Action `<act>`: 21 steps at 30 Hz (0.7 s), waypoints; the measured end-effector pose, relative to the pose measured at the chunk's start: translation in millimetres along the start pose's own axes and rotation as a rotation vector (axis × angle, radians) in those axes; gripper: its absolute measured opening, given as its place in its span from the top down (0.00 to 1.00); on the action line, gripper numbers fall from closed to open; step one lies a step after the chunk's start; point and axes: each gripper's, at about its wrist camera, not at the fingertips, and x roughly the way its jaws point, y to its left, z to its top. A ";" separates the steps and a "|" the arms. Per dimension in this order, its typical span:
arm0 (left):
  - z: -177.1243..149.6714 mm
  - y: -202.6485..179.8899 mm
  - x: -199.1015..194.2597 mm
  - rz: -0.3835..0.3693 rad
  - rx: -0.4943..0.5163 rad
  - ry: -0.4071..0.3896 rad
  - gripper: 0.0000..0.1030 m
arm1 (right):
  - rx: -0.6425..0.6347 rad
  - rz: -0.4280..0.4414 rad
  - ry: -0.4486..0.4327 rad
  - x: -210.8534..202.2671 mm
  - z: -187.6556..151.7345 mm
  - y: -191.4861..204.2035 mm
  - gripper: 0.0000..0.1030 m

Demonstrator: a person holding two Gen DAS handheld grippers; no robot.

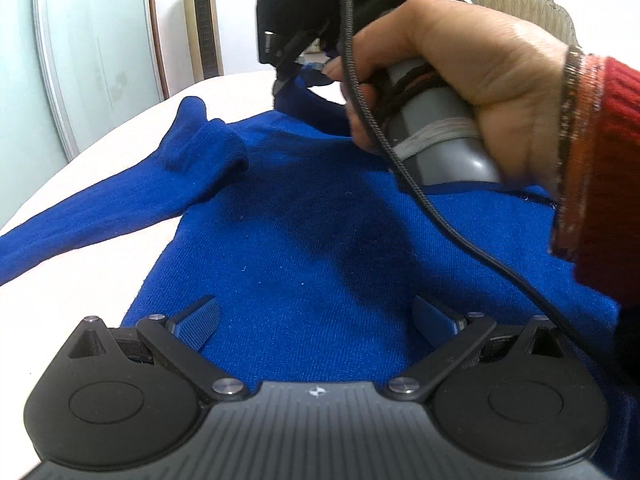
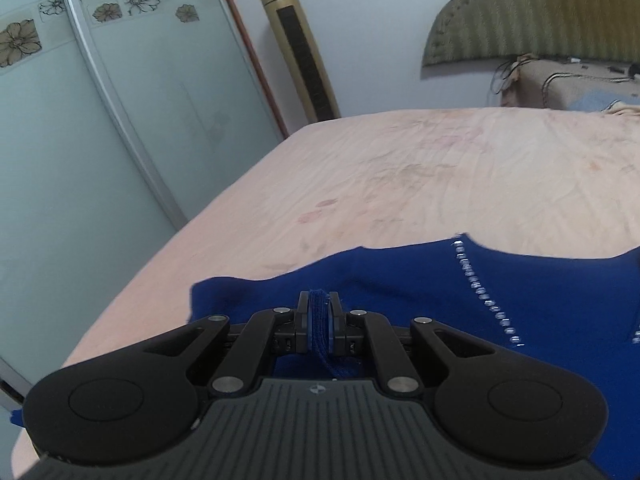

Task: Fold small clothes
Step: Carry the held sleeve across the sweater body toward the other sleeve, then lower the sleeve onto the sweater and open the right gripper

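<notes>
**Right claw clamped on sweater edge, left claw apart over the hem**

Blue knit sweater (image 1: 304,216) is lying spread on the bed (image 2: 420,168), one sleeve (image 1: 80,224) trailing off toward the left edge of the left wrist view.

Left claw (image 1: 316,316) is hovering low over the sweater body, angled down, fingers (image 1: 200,320) standing wide apart, nothing between them.

Right claw (image 2: 319,320) is pinching a folded strip of the blue knit; pads are pressing on it from both sides. In the left wrist view the person's right hand (image 1: 480,80) is wrapping the grey handle (image 1: 440,128), red sleeve (image 1: 600,168) at the wrist, tool tilted down toward the far edge of the sweater.

Hard to read: the hand and cable (image 1: 400,168) are covering the sweater's far right portion. Which part is being pinched – can't tell. A row of small beads (image 2: 480,292) is running across the knit, cut off at the right edge.
</notes>
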 end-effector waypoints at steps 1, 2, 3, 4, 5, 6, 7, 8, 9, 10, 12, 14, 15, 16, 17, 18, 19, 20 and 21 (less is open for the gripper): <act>0.0 0.0 0.1 0.000 0.000 0.000 0.00 | -0.002 0.011 -0.005 0.3 0.8 1.8 0.88; 0.0 0.0 0.0 0.000 0.000 0.000 0.00 | -0.009 0.019 -0.012 -0.3 1.8 4.9 0.88; 0.0 0.0 0.0 0.000 0.000 0.000 0.00 | -0.018 0.019 -0.017 -0.4 3.2 7.8 0.88; 0.0 0.0 0.1 0.001 0.000 0.000 0.00 | -0.027 0.015 -0.017 0.4 4.8 8.8 0.86; 0.0 0.0 0.1 0.001 0.000 0.000 0.00 | -0.028 0.016 -0.009 3.2 5.9 8.6 0.83; 0.0 0.1 0.1 0.001 0.000 0.000 0.00 | -0.018 0.019 0.007 7.0 6.8 6.2 0.72; -0.1 0.1 0.0 0.000 0.000 0.000 0.00 | 0.001 0.024 0.027 10.5 7.1 2.5 0.68; -0.1 0.2 0.1 0.000 0.000 0.000 0.00 | 0.020 0.039 0.041 13.2 5.9 -1.2 0.61; -0.2 0.1 -0.1 0.000 0.000 0.000 0.00 | 0.033 0.051 0.049 12.3 4.5 -3.9 0.61; -0.2 0.0 -0.2 0.000 0.000 0.000 0.00 | 0.035 0.060 0.049 8.5 3.5 -5.6 0.61; -0.2 -0.3 -0.1 0.000 0.001 0.000 0.00 | 0.030 0.082 0.027 -6.9 2.2 -9.8 0.61; -0.3 0.0 -0.3 0.000 0.000 0.000 0.00 | 0.034 0.081 0.002 -29.0 -0.6 -17.3 0.57; -0.2 -0.1 0.0 0.001 -0.001 0.000 0.00 | 0.042 0.064 0.003 -36.5 -2.7 -21.5 0.56; -0.3 -0.3 -0.5 0.002 0.000 -0.001 0.00 | 0.050 0.045 0.016 -41.7 -5.6 -26.3 0.57; -0.3 -0.6 -0.7 0.004 0.000 -0.001 0.00 | 0.059 0.031 0.044 -42.5 -9.3 -31.4 0.58; -0.1 -1.0 -0.8 0.006 0.001 -0.002 0.00 | 0.066 0.021 0.084 -39.0 -13.5 -36.3 0.58; 0.0 -1.3 -0.8 0.007 0.002 -0.002 0.00 | 0.072 0.008 0.129 -33.4 -18.8 -40.8 0.56; 0.2 -1.3 -0.7 0.008 0.003 -0.003 0.00 | 0.074 -0.009 0.164 -27.7 -24.3 -44.1 0.55; 0.3 -1.4 -0.7 0.008 0.003 -0.002 0.00 | 0.074 -0.029 0.196 -22.3 -29.6 -47.0 0.55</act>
